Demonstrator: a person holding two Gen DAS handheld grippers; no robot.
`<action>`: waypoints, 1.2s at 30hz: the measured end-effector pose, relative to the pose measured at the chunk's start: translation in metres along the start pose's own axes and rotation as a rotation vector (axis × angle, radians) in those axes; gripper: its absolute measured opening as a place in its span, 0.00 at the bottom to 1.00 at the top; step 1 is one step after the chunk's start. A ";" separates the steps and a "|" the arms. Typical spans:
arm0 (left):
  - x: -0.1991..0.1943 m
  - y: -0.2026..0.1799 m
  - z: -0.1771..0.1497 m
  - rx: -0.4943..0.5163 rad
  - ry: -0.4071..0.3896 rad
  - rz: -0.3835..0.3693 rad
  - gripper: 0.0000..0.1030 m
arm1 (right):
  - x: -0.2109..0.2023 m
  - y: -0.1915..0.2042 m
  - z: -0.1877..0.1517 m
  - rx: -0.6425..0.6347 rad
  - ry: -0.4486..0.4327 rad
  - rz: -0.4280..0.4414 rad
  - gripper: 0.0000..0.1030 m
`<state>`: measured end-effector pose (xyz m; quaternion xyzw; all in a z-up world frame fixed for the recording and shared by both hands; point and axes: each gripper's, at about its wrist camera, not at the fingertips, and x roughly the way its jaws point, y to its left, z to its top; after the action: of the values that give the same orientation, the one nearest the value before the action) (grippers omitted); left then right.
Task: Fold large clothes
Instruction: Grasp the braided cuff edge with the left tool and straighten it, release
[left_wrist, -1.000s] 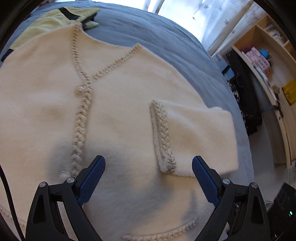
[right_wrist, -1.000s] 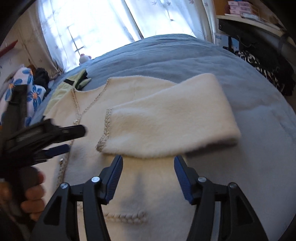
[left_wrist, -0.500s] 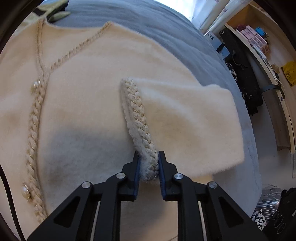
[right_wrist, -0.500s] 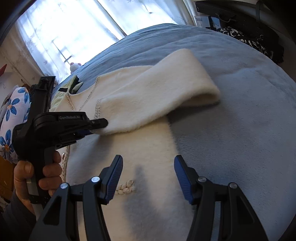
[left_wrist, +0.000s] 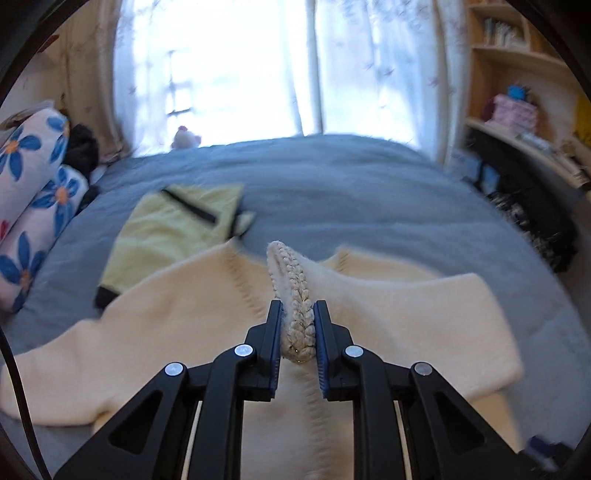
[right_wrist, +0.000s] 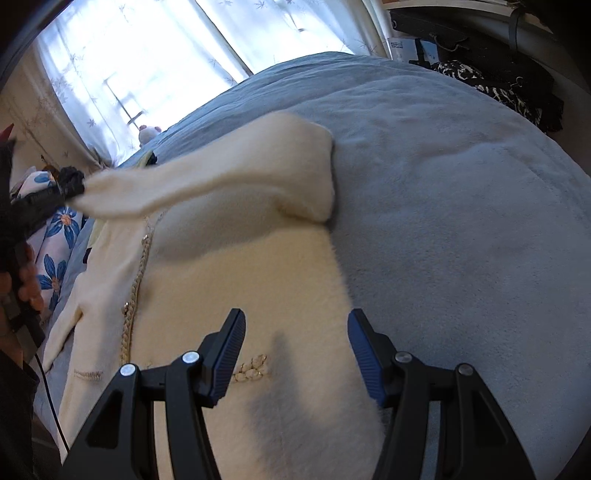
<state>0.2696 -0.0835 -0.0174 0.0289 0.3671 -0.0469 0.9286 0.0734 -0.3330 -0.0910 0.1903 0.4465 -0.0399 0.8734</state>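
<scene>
A cream fleecy cardigan with braided rope trim (right_wrist: 236, 295) lies spread on the grey-blue bed cover (right_wrist: 461, 229), its body toward the near edge of the bed and its neckline toward the far, window-side edge. The left gripper (left_wrist: 297, 334) has its jaws nearly together, clamped on the braided cuff (left_wrist: 291, 291) of the cardigan's sleeve (right_wrist: 221, 177); they have just been closing on it and eased very slightly, with the cuff pinched between the blue pads. That sleeve is lifted off the cardigan's body, its long axis running from the fold at the shoulder, near the bed's right side, across to the raised cuff on the left. The right gripper (right_wrist: 295, 354) hangs about half open with nothing in it, over the cardigan's lower right edge, near the hem, so it looks the nearer one for pinning the body. A folded pale yellow garment (left_wrist: 166, 232) lies beyond the collar; whether they touch is hard to tell through the blur.
</scene>
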 end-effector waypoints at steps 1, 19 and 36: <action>0.014 0.015 -0.010 -0.002 0.048 0.045 0.22 | 0.002 0.000 -0.001 -0.005 0.009 0.001 0.56; 0.118 0.104 -0.055 -0.277 0.378 -0.153 0.56 | 0.050 -0.008 0.106 0.010 0.004 -0.057 0.61; 0.121 0.060 -0.004 -0.071 0.226 -0.081 0.14 | 0.153 -0.019 0.191 0.044 0.024 -0.081 0.13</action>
<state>0.3610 -0.0315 -0.1025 -0.0138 0.4717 -0.0675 0.8790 0.3057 -0.4057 -0.1172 0.1917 0.4632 -0.0829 0.8613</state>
